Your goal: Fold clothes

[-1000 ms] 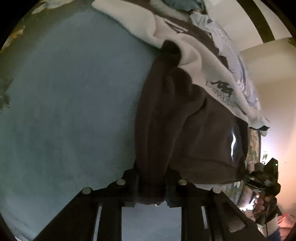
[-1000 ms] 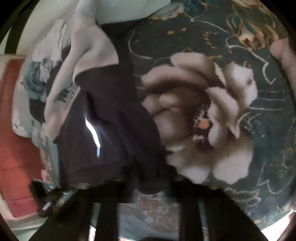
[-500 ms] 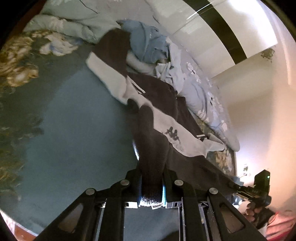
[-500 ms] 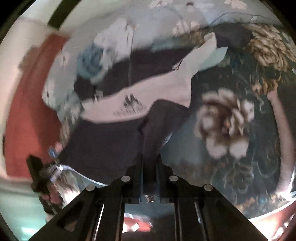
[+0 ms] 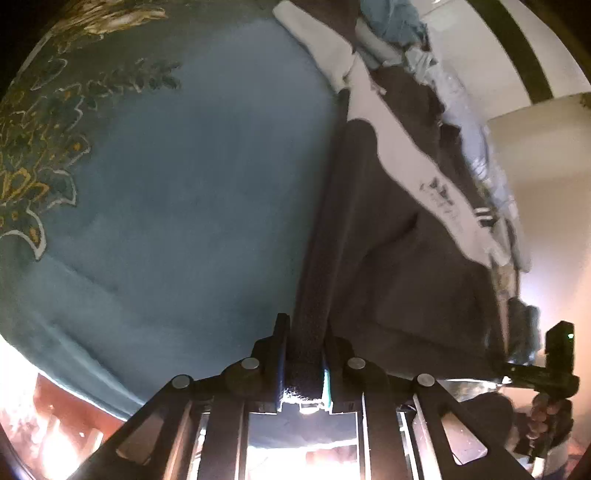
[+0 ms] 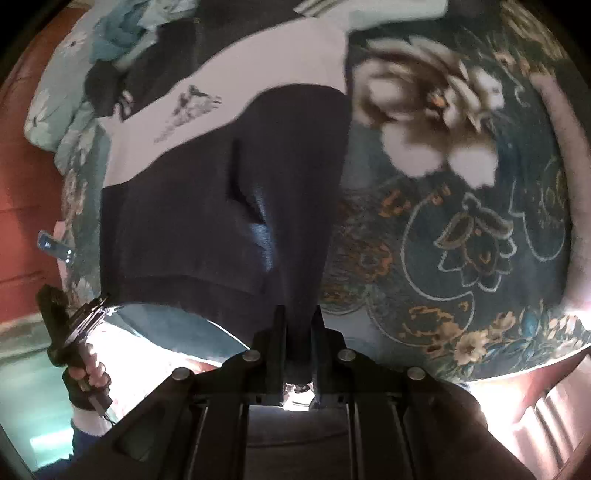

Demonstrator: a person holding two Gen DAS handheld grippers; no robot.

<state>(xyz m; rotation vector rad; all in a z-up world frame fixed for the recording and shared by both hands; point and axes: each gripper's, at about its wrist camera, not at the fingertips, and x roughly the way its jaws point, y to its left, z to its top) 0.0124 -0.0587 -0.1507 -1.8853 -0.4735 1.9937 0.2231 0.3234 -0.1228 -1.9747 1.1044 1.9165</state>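
Both tongs are clamped on the hem of a dark sweatshirt: the left tongs at one corner, the right tongs at the other. The garment stretches away from them across the bed, its long axis running straight ahead, both hands equally near.

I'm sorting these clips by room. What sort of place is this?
Most likely a bedroom. The sweatshirt lies on a floral bedspread, with a flower-print pillow and more heaped clothes behind it, beside a wall.
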